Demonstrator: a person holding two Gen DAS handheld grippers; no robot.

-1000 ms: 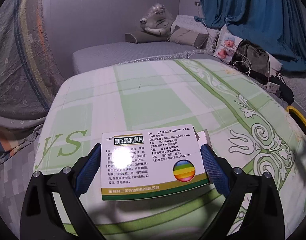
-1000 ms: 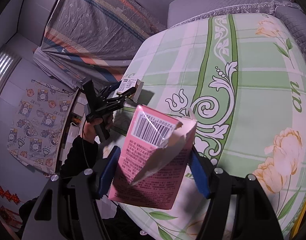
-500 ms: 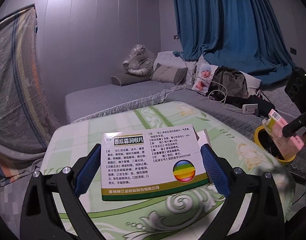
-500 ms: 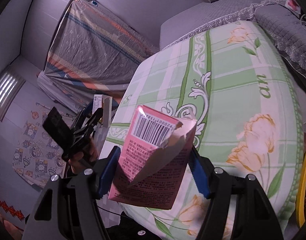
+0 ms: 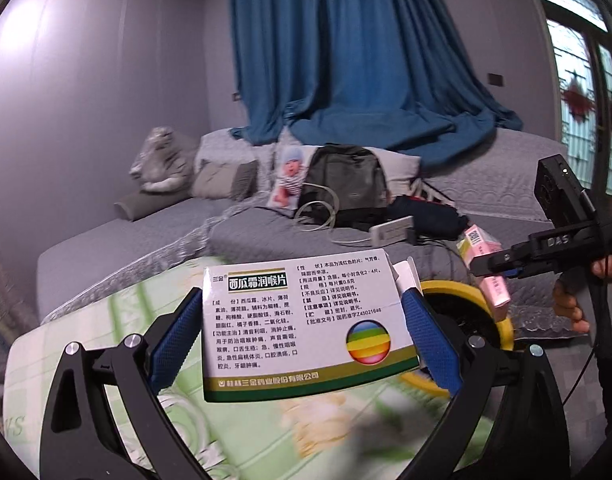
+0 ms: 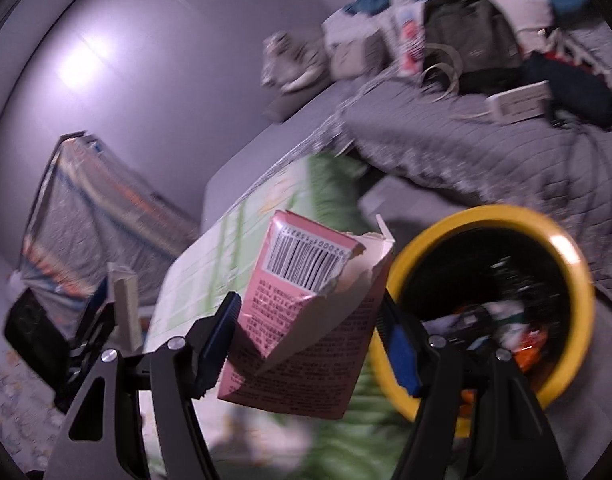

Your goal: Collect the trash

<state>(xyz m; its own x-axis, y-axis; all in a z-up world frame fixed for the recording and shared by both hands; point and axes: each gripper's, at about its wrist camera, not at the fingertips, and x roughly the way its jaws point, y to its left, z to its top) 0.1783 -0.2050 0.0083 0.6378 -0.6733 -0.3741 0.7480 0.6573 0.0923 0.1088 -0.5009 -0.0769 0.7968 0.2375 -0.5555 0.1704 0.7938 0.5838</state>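
My left gripper (image 5: pixel 301 316) is shut on a white and green medicine box (image 5: pixel 301 316), held above the green-patterned table (image 5: pixel 105 332). My right gripper (image 6: pixel 310 320) is shut on a torn pink carton (image 6: pixel 306 340) with a barcode. In the left wrist view the right gripper (image 5: pixel 502 260) holds the pink carton (image 5: pixel 490 276) just above the yellow-rimmed trash bin (image 5: pixel 466 292). In the right wrist view the bin (image 6: pixel 578 304) lies right of the carton, with trash inside. The left gripper with its box (image 6: pixel 123 304) shows at the left.
A grey bed (image 5: pixel 145 236) stands behind the table with pillows, a dark bag (image 5: pixel 346 184), a cable and a power strip (image 5: pixel 392 230). A blue curtain (image 5: pixel 366 60) hangs behind. A covered stack (image 6: pixel 85 208) stands left of the table.
Both grippers have swung toward the bin with their boxes. The bin has come into full view under the right gripper, and the table has dropped lower in the left wrist view.
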